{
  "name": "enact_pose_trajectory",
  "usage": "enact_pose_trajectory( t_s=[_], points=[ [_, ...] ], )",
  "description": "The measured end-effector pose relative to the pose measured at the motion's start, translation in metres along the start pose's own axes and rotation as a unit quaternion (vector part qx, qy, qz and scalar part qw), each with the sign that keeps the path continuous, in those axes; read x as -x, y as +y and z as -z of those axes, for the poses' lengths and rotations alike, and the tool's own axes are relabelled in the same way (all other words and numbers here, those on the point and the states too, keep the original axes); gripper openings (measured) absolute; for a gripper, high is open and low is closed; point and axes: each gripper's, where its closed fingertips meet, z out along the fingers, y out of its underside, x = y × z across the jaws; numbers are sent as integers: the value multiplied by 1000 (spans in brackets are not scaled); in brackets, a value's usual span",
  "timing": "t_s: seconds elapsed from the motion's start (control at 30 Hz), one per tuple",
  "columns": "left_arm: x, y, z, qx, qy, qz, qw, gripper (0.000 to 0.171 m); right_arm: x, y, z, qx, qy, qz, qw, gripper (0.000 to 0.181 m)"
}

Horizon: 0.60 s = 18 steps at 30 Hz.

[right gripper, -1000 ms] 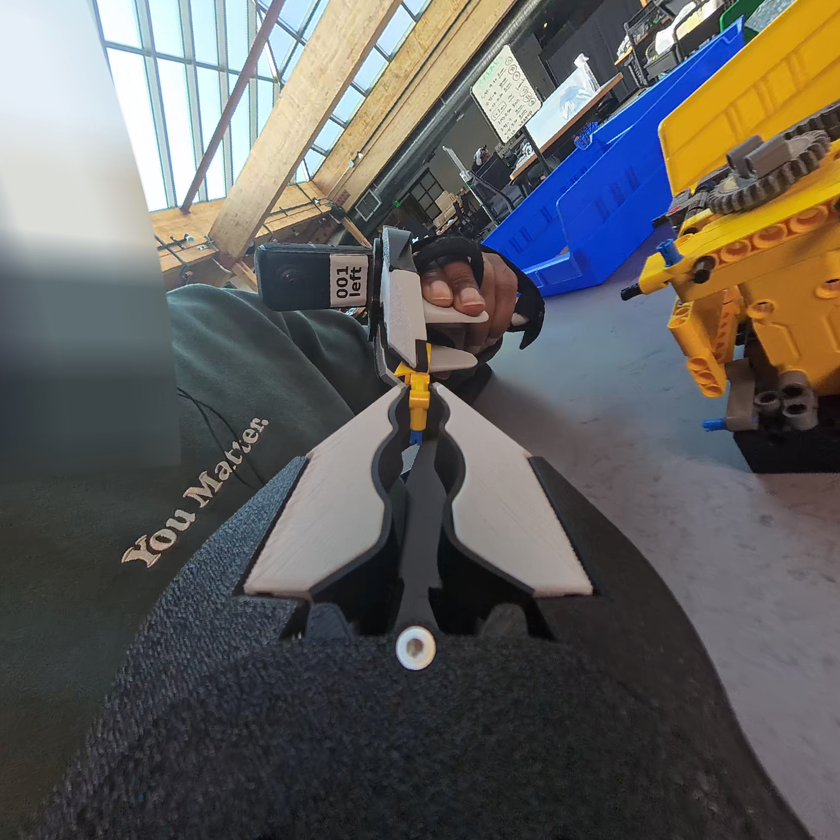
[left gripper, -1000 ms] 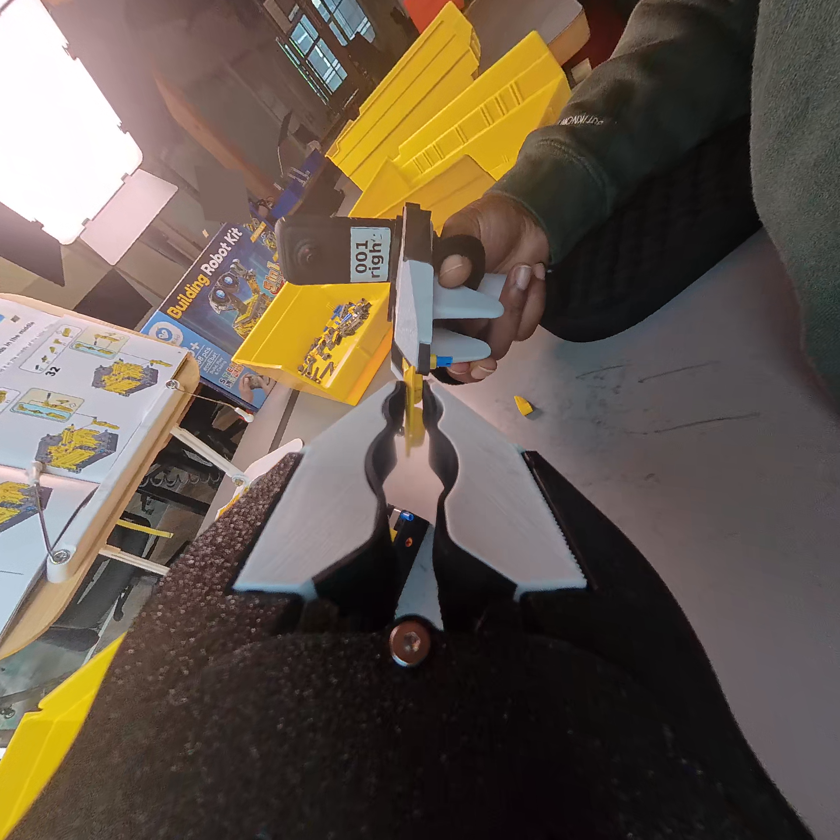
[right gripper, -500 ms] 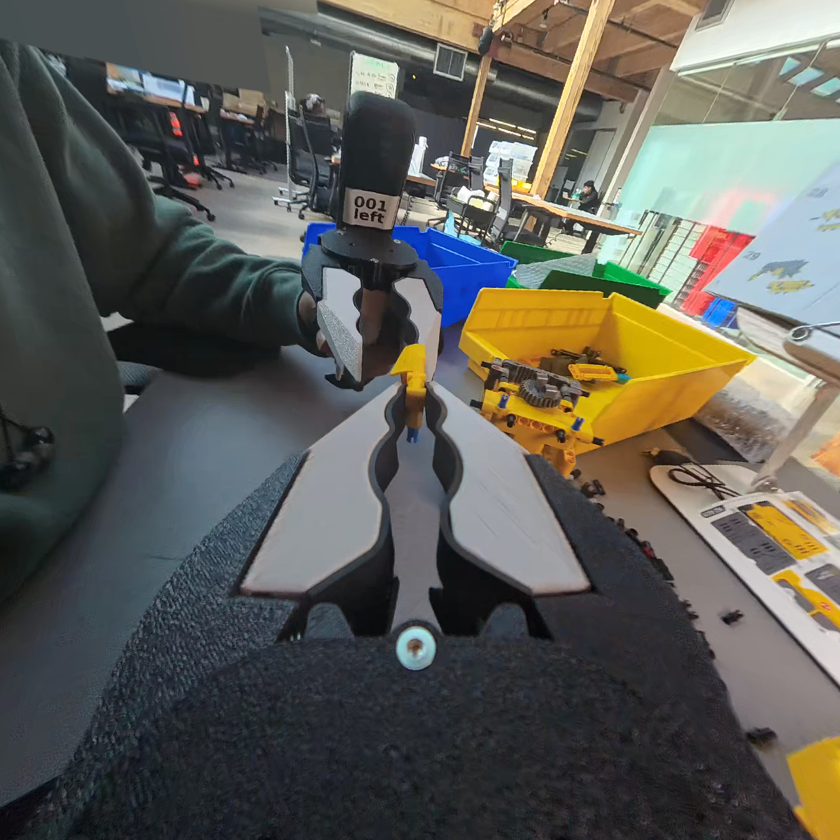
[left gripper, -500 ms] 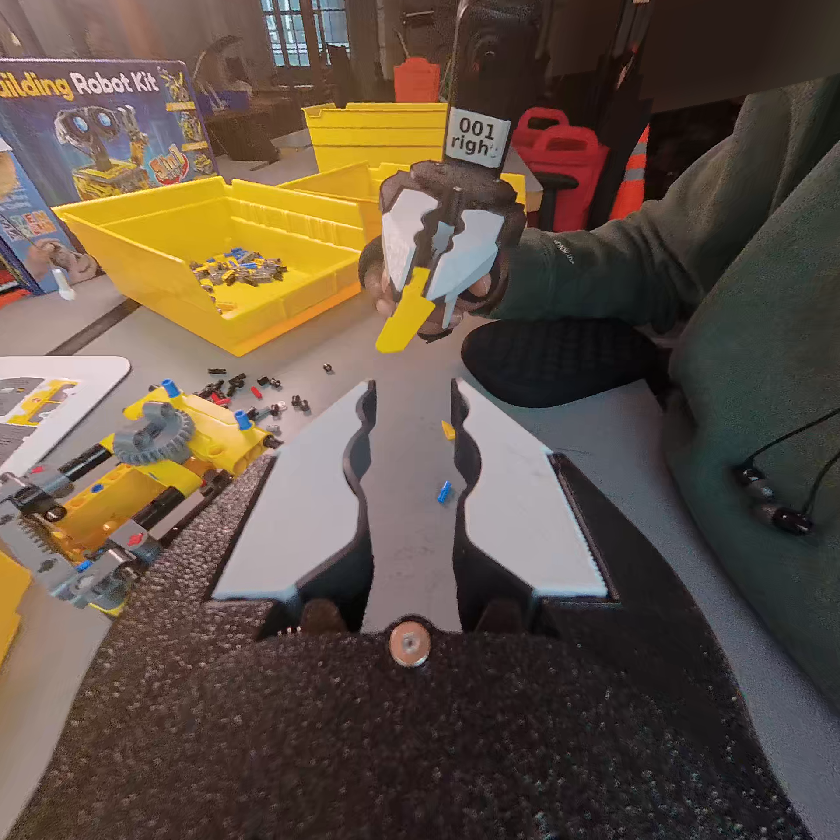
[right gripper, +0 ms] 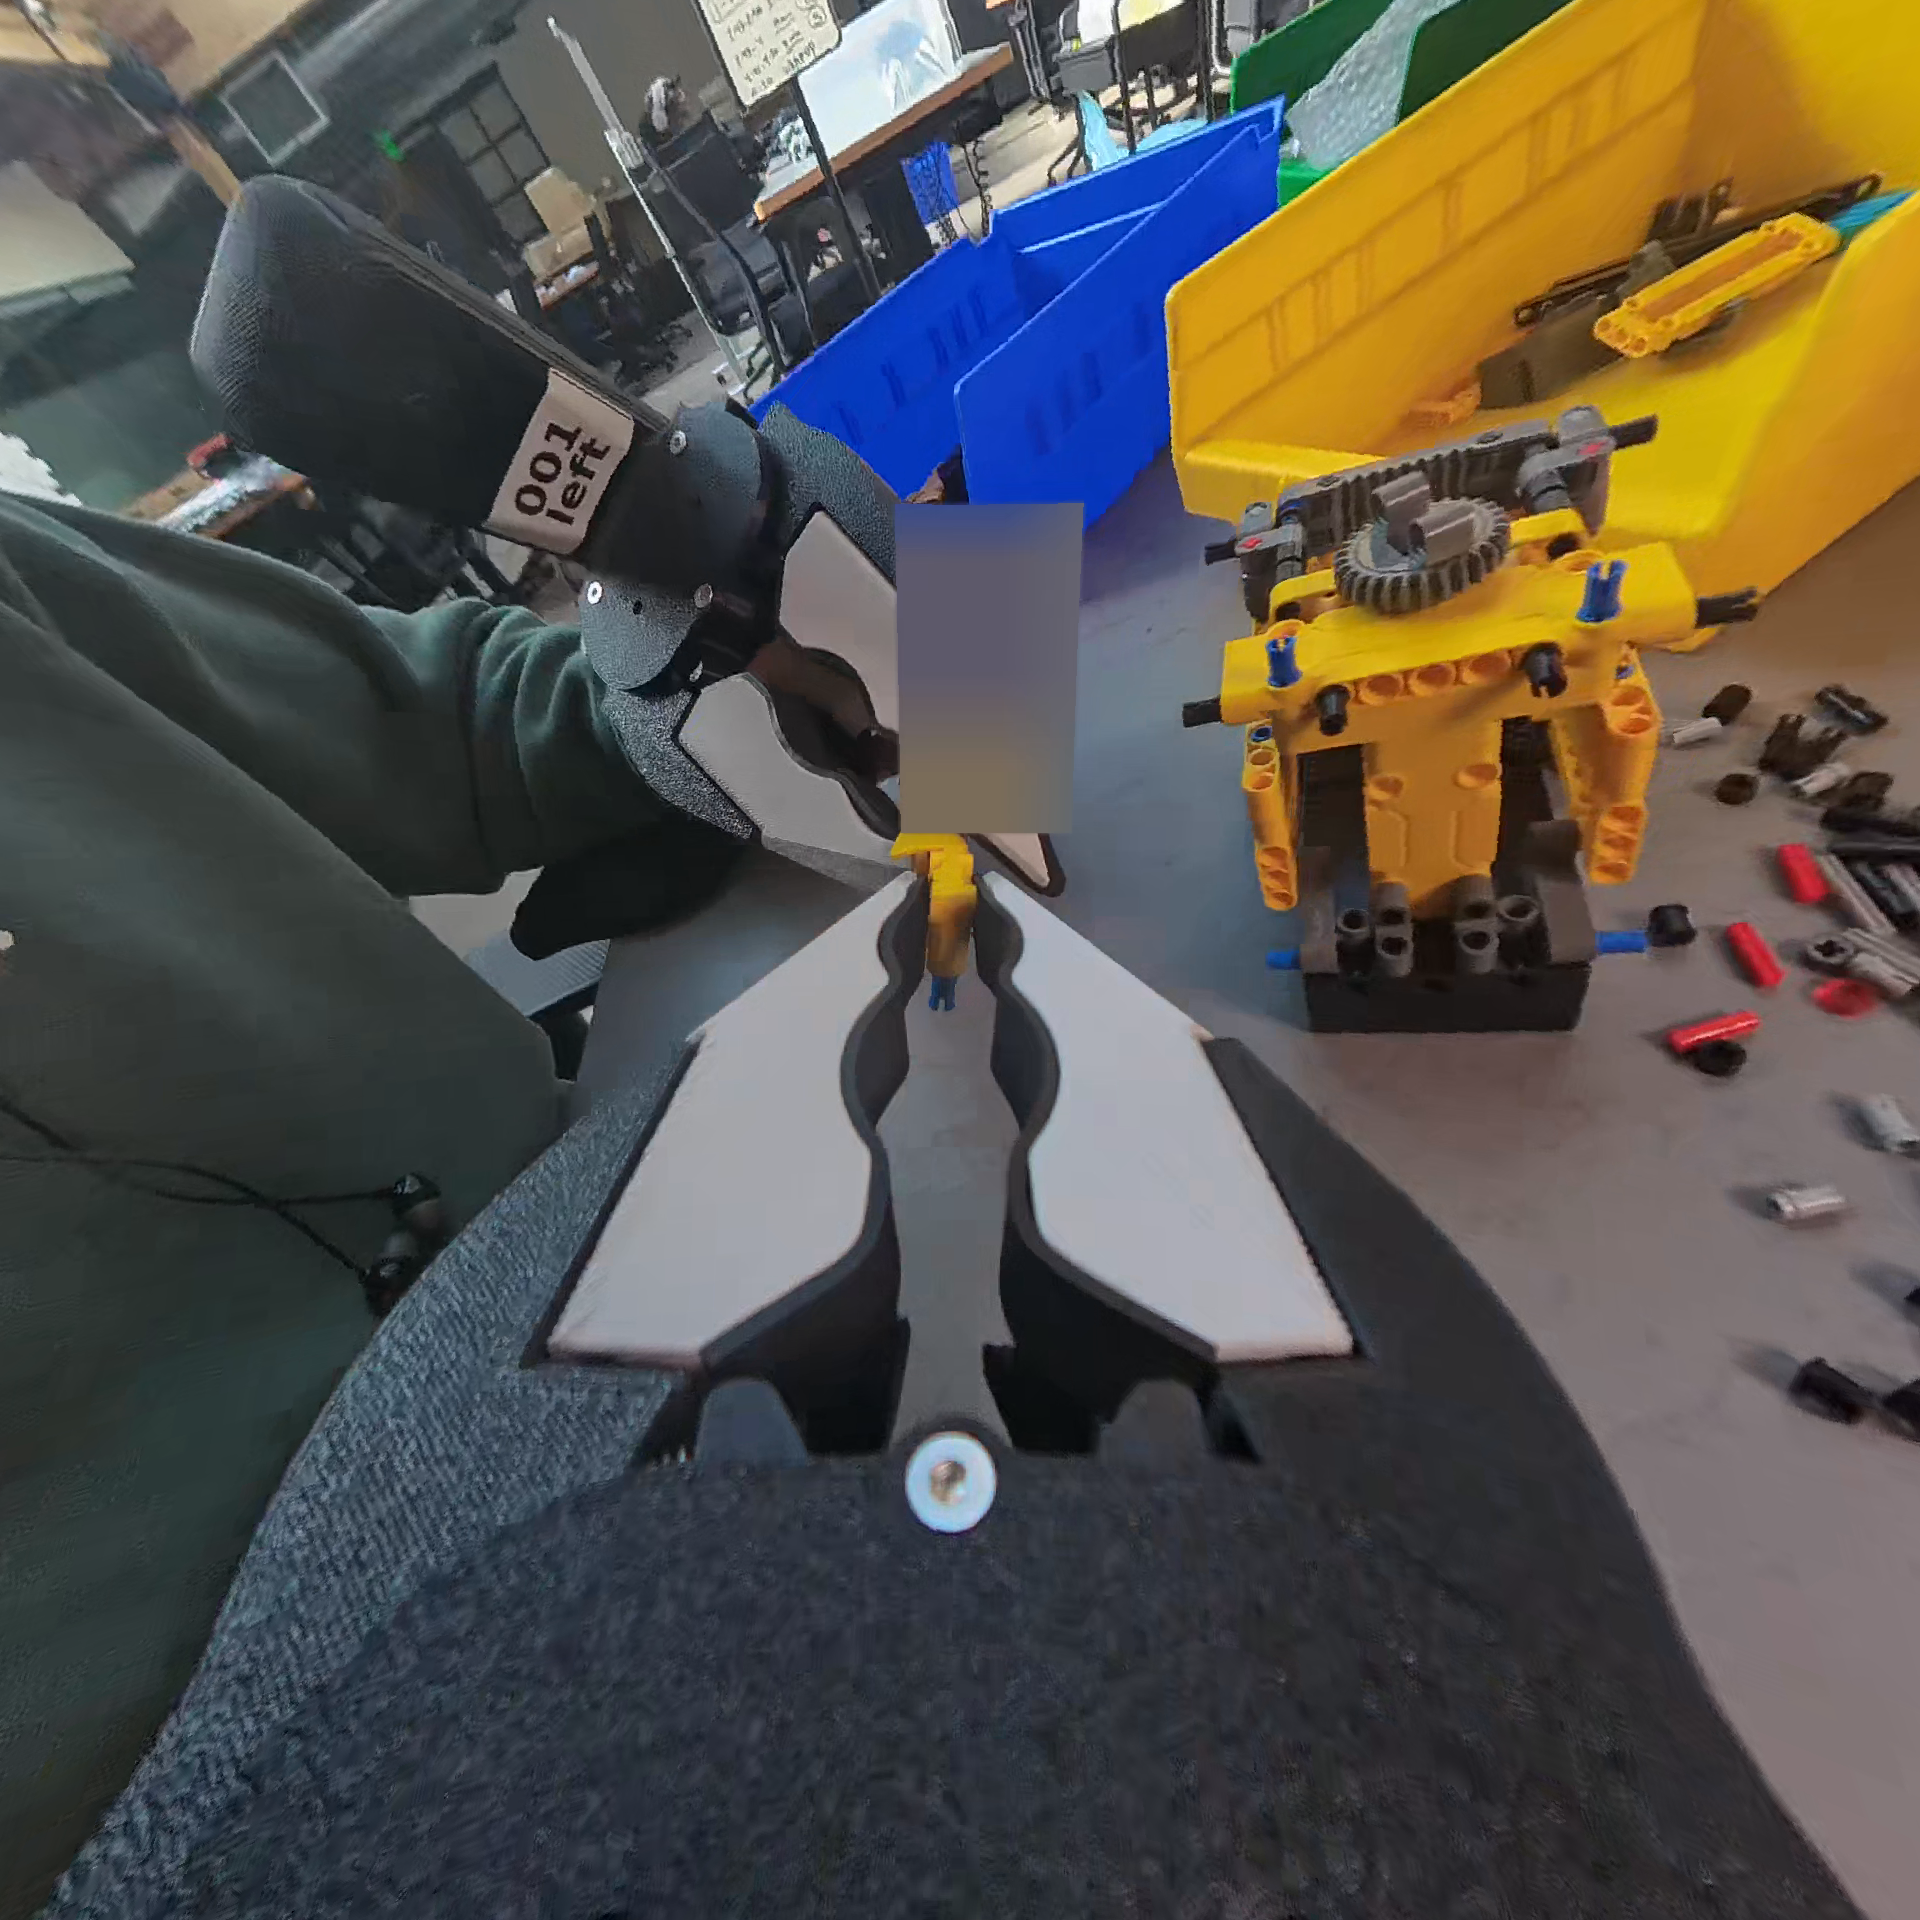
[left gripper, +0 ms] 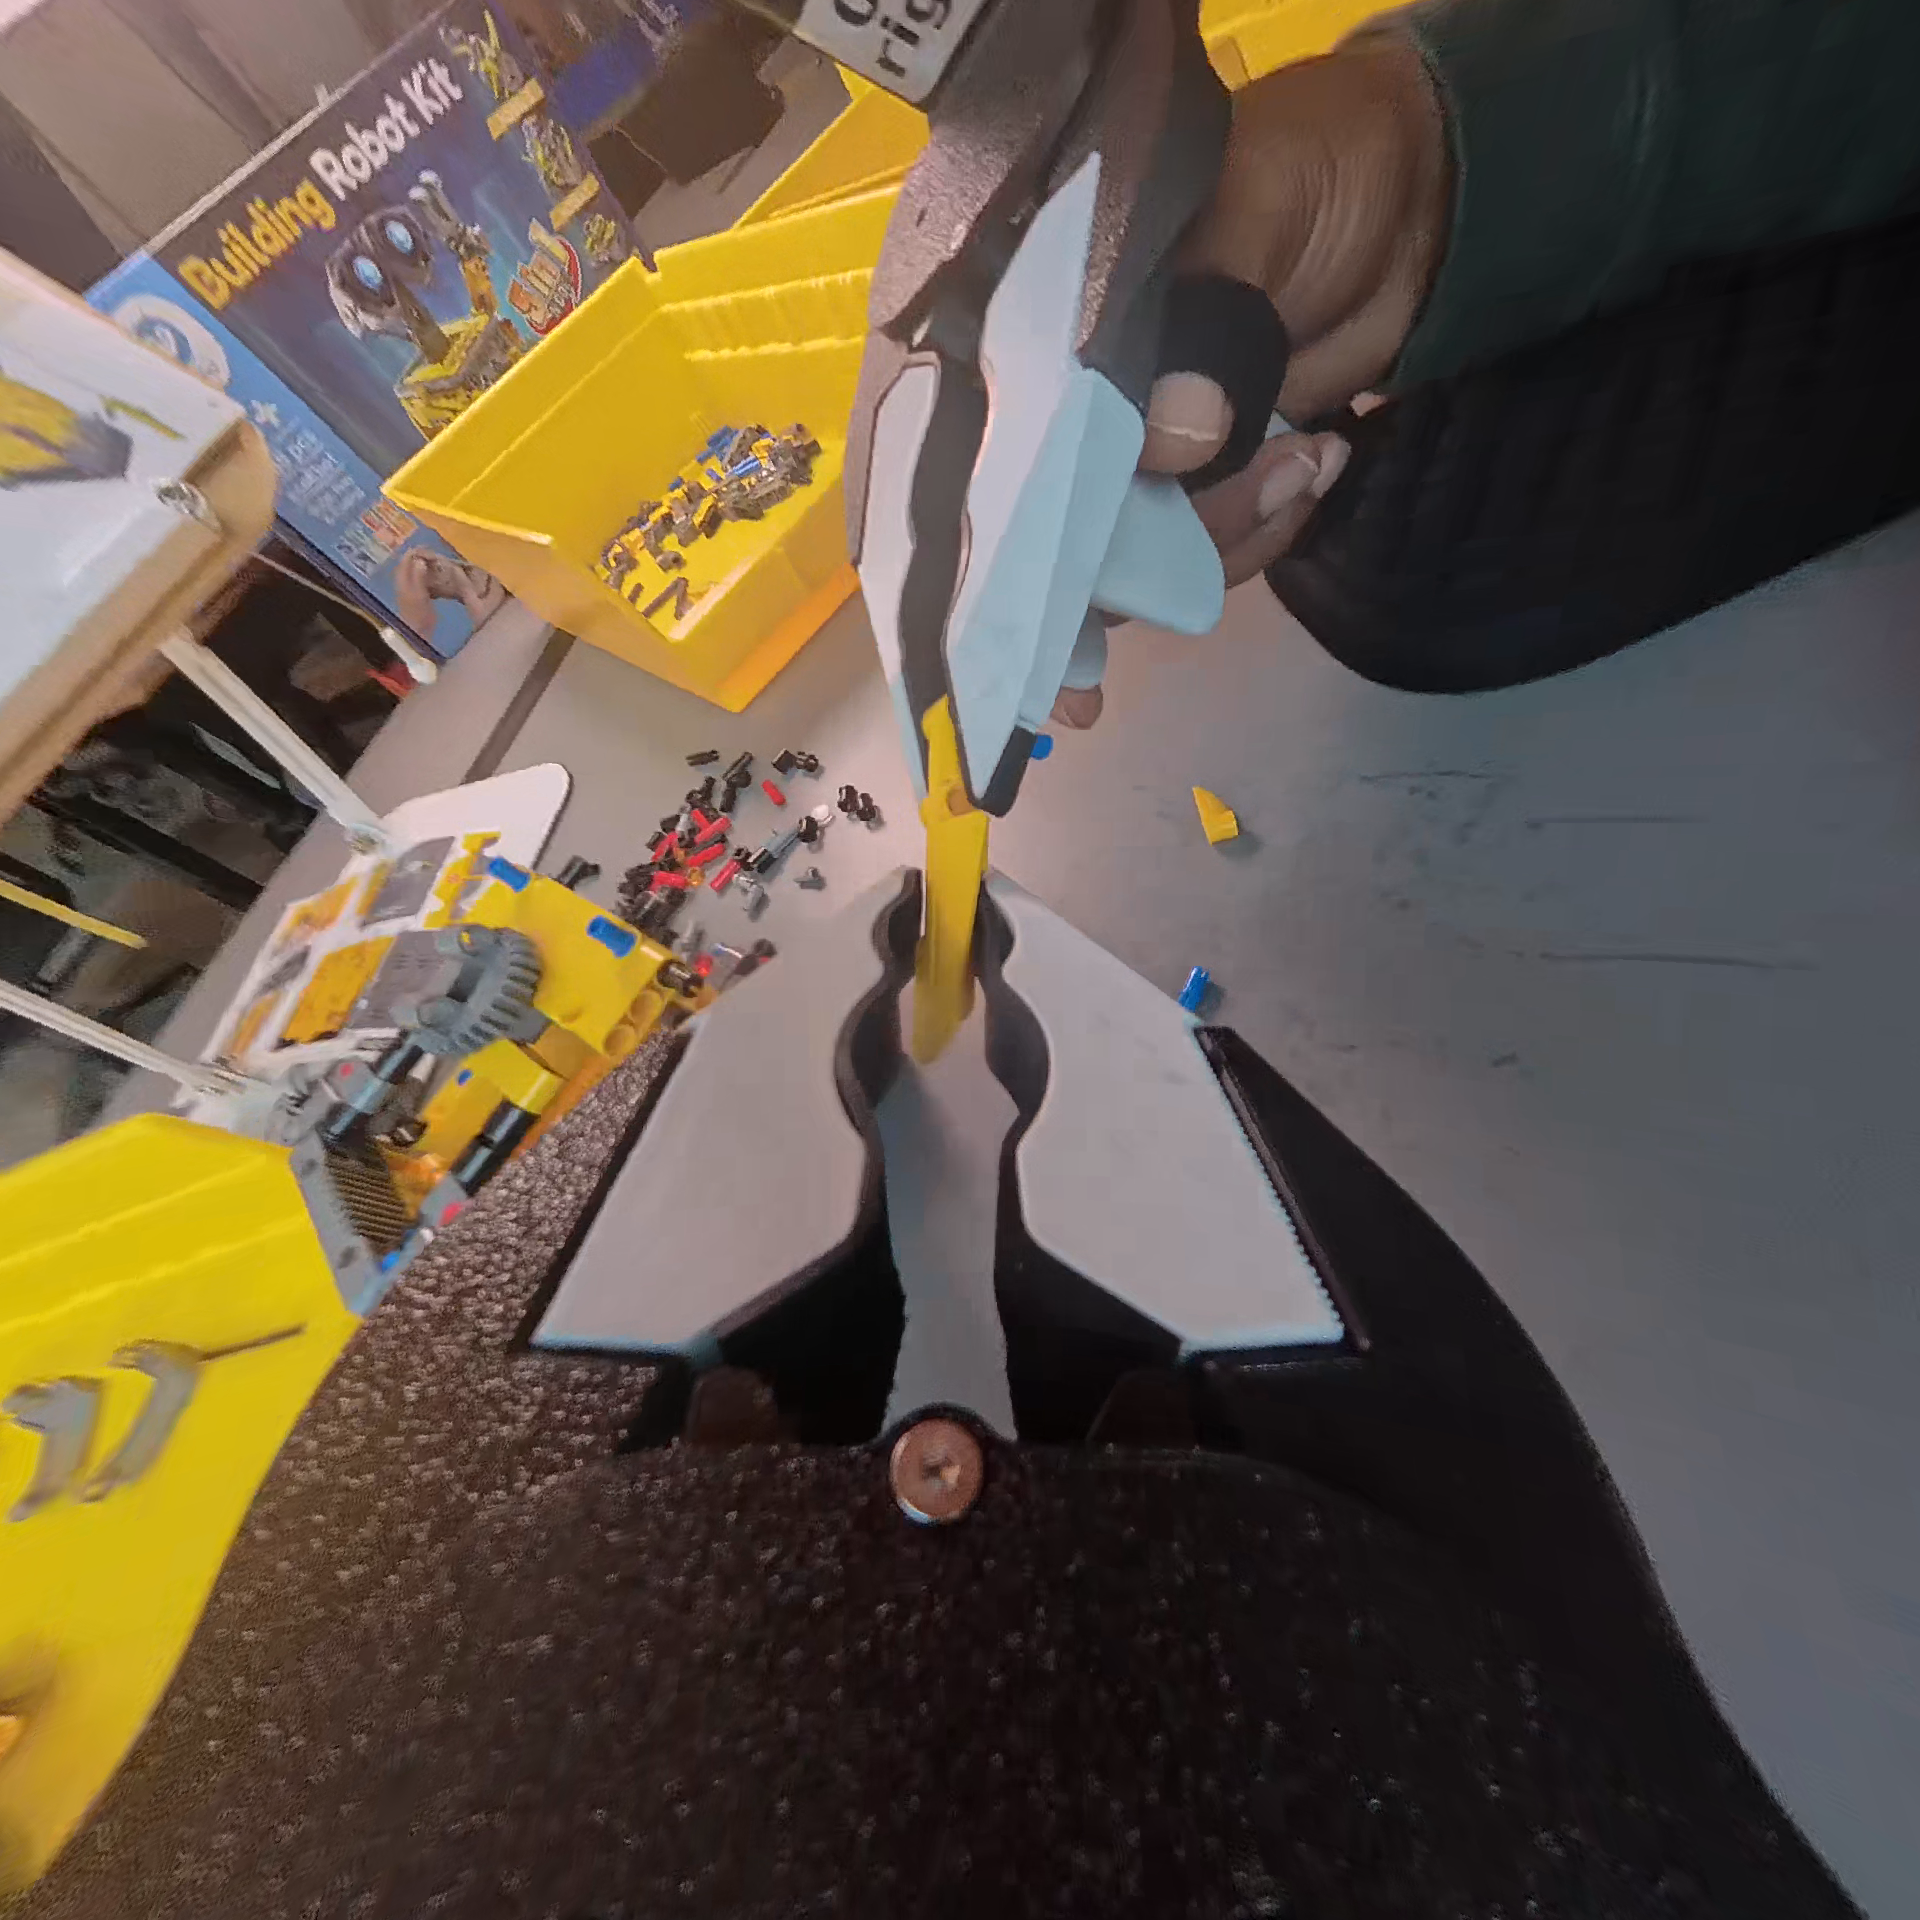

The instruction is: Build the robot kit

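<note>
A slim yellow building piece (left gripper: 948, 935) with a blue pin (left gripper: 1029, 743) is held between both grippers above the grey table (left gripper: 1558, 1039). My left gripper (left gripper: 948, 885) is shut on its lower end. My right gripper (left gripper: 958, 792) comes down from above, held by a hand, and is shut on its upper end. In the right wrist view the right gripper (right gripper: 943, 883) grips the yellow piece (right gripper: 948, 925), and the blue pin (right gripper: 942, 992) sticks out toward the camera. The left gripper's fingers (right gripper: 779, 769) meet the piece from the upper left, partly behind a blurred patch.
A yellow model with a grey gear (right gripper: 1434, 707) stands on the table to the right. Loose red, black and grey pins (right gripper: 1829, 904) lie beside it. A yellow bin (left gripper: 540, 447) with parts, blue bins (right gripper: 1039, 343), a kit box (left gripper: 395, 229) and a small yellow piece (left gripper: 1214, 816) are nearby. The tips of both grippers are at nearly the same place.
Half a second ago my left gripper was open and apart from the piece. It has now come up to the piece and shut on its lower end. The right gripper kept its hold.
</note>
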Motion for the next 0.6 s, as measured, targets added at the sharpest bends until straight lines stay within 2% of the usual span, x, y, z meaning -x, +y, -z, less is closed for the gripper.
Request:
enact_pose_trajectory(
  t_s=[0.1, 0.17, 0.23, 0.33, 0.47, 0.53, 0.6],
  points=[
    [8, -2, -2, -29, 29, 158, 987, 8, -6, -8, 8, -35, -6, -13, 999, 19],
    [15, -3, 0, -52, 52, 254, 964, 7, -15, -9, 14, -38, 17, 6, 999, 28],
    [19, -1, 1, -65, 68, 317, 944, 7, -22, -11, 16, -41, 49, 37, 997, 28],
    [18, 2, 0, -67, 82, 361, 927, 8, -29, -20, 17, -57, 119, 118, 984, 26],
    [14, -2, -3, -81, 111, 404, 904, 8, -25, -24, 14, -40, 189, 257, 947, 20],
    [12, -4, -3, -88, 124, 422, 894, 8, -28, -23, 13, -27, 221, 298, 928, 17],
    [11, -4, -4, -87, 128, 425, 892, 8, -25, -24, 12, -26, 226, 319, 920, 10]
  ],
)
